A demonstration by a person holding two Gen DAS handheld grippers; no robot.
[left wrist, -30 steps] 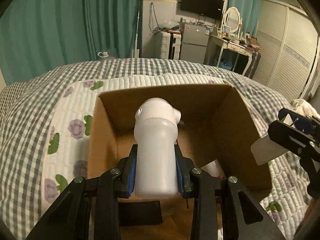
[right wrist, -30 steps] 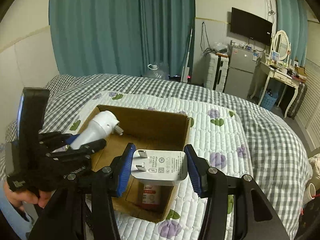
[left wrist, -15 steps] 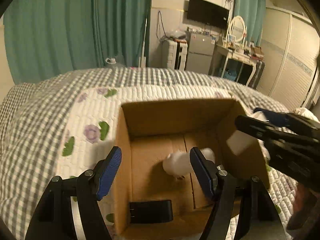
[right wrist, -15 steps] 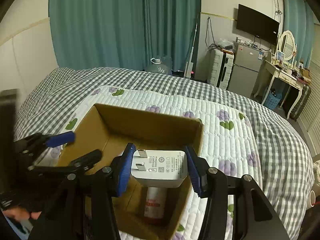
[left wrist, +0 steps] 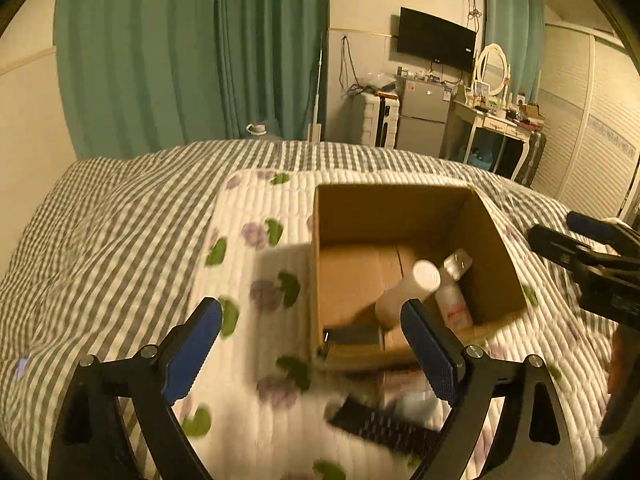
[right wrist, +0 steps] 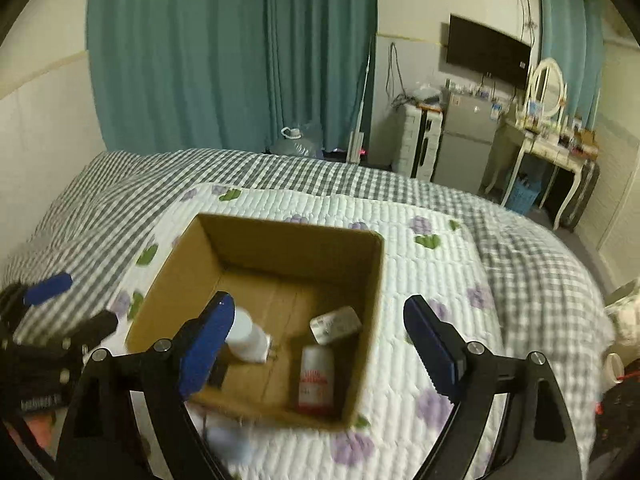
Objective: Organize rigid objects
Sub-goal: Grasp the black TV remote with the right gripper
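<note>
Cardboard box (right wrist: pixel 372 304) sits on the floral quilted pad (right wrist: pixel 420 292) over the checked bedspread (right wrist: pixel 280 168), and it already holds several rigid items. White plastic bottle (right wrist: pixel 246 334) lies on its side at the box's left, white charger plug (right wrist: pixel 336 324) rests tilted toward the right wall, and a red-labelled white bottle (right wrist: pixel 316 376) lies just below the plug. A dark flat object (left wrist: pixel 352 336) shows at the near inner edge of the box in the left wrist view; too blurred to name.

Left gripper (left wrist: pixel 316 348): jaws opening, nothing between the pads, positioned off the box's near left corner. Right gripper (right wrist: pixel 320 344): jaws opening, empty, over the box's near right side.

Progress, as judged: at least three items boxed, both grippers free. Still outside, just in front of the box on the pad, a dark remote-like object (left wrist: pixel 384 428) and something pale beside it, blurred. Those look like the remaining pickups; whether more lies out of view cannot be told.
</note>
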